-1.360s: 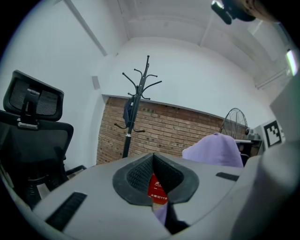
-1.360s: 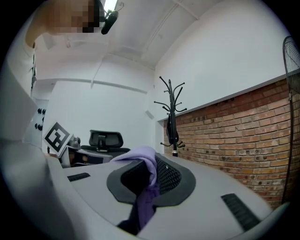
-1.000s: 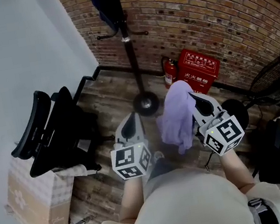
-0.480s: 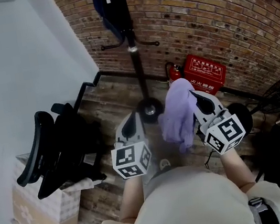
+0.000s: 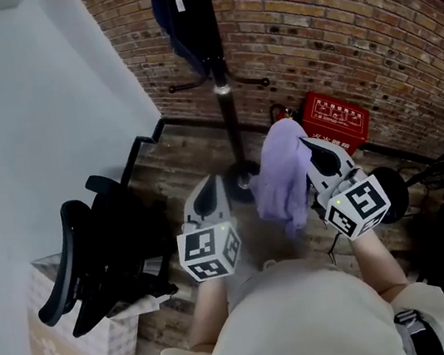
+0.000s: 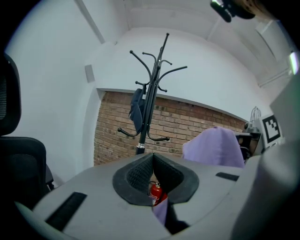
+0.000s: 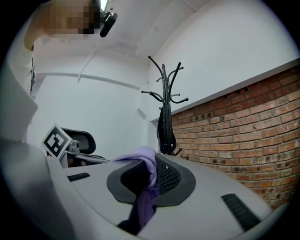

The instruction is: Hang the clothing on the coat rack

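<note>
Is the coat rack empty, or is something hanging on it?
Not empty. A dark blue garment hangs on the coat rack partway up its pole; the curved hooks at the top are bare.

The coat rack (image 5: pixel 222 88) stands ahead of both pairs of jaws, against the wall (image 5: pixel 332 27). The garment (image 5: pixel 282 175) is pinched between the right gripper (image 5: pixel 306 144)'s jaws and hangs to their left. A chair (image 5: pixel 93 261) is left of the left gripper (image 5: pixel 213 185)'s jaws.

Mid-frame, the right gripper (image 5: pixel 316 153) holds a purple garment (image 5: pixel 282 181) below the coat rack (image 5: pixel 225 100); the left gripper (image 5: pixel 210 191) sits just left.
</note>
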